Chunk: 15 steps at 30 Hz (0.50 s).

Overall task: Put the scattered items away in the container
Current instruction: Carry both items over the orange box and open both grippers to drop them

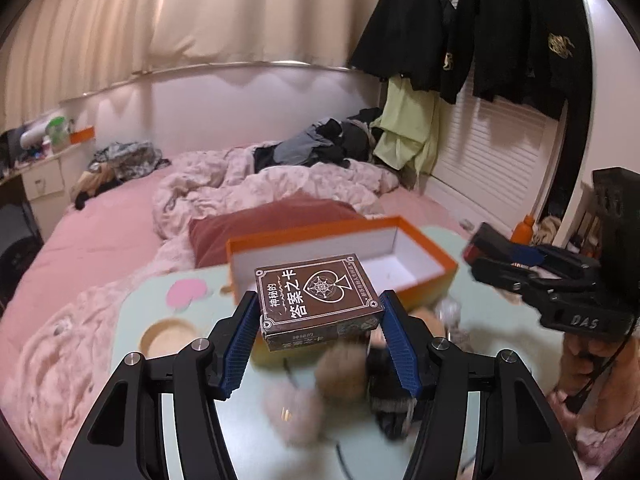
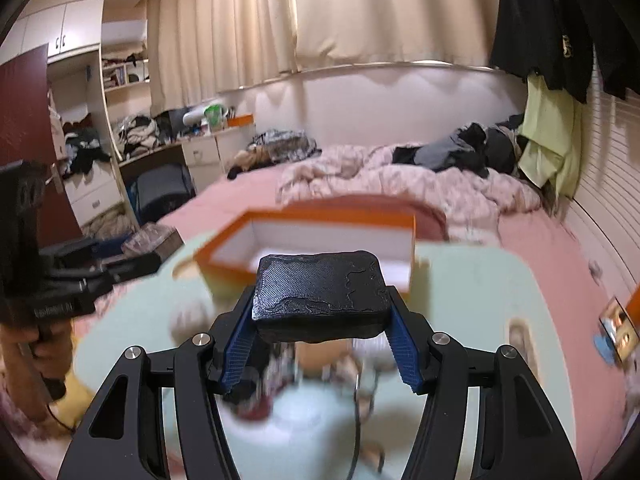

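Left gripper: my left gripper (image 1: 318, 316) is clamped on a brown card box (image 1: 318, 294), its blue pads pressing both short ends, held above the table.
Right gripper: my right gripper (image 2: 320, 322) is clamped on a black block (image 2: 320, 290) with a rough top, also lifted clear of the table.
Container: an orange box (image 1: 400, 264), open and white inside, sits on the pale green table (image 1: 500, 320) just beyond both held things.
Scattered items: fluffy pompoms (image 1: 292, 408) and other blurred small things lie on the table beneath my grippers.
Background: a pink bed (image 1: 100, 216) lies beyond the table.
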Each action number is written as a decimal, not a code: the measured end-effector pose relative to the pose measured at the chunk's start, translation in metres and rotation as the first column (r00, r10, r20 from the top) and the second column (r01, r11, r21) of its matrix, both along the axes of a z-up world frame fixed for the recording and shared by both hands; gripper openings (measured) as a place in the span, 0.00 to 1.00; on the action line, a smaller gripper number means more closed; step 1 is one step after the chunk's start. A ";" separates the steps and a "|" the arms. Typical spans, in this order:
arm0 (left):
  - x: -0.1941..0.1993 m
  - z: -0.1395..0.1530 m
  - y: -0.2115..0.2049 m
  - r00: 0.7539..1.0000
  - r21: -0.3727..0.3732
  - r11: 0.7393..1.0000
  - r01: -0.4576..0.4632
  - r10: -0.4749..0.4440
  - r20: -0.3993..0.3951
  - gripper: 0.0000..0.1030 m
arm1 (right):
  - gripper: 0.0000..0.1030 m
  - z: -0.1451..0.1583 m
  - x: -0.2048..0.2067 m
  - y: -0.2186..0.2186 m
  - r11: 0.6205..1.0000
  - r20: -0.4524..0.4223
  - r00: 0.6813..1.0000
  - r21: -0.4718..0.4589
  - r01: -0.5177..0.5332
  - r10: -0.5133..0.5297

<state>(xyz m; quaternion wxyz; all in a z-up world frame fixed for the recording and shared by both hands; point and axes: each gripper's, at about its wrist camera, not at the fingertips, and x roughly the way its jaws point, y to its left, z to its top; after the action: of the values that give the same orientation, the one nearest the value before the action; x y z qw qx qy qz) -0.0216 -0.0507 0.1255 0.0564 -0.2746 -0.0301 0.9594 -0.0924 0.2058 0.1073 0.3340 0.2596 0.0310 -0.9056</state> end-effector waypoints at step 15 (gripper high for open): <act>-0.100 -0.034 -0.011 0.982 0.097 0.994 -0.053 0.035 0.186 0.61 | 0.59 -0.037 -0.095 -0.050 0.997 0.205 0.978 0.077 0.018 -0.033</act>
<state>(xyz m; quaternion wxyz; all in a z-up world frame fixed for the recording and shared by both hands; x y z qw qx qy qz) -0.1211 -0.0619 0.0919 0.0459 -0.3583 -0.0898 0.9281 -0.1875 0.1555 0.0699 0.3137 0.3646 0.0269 -0.8763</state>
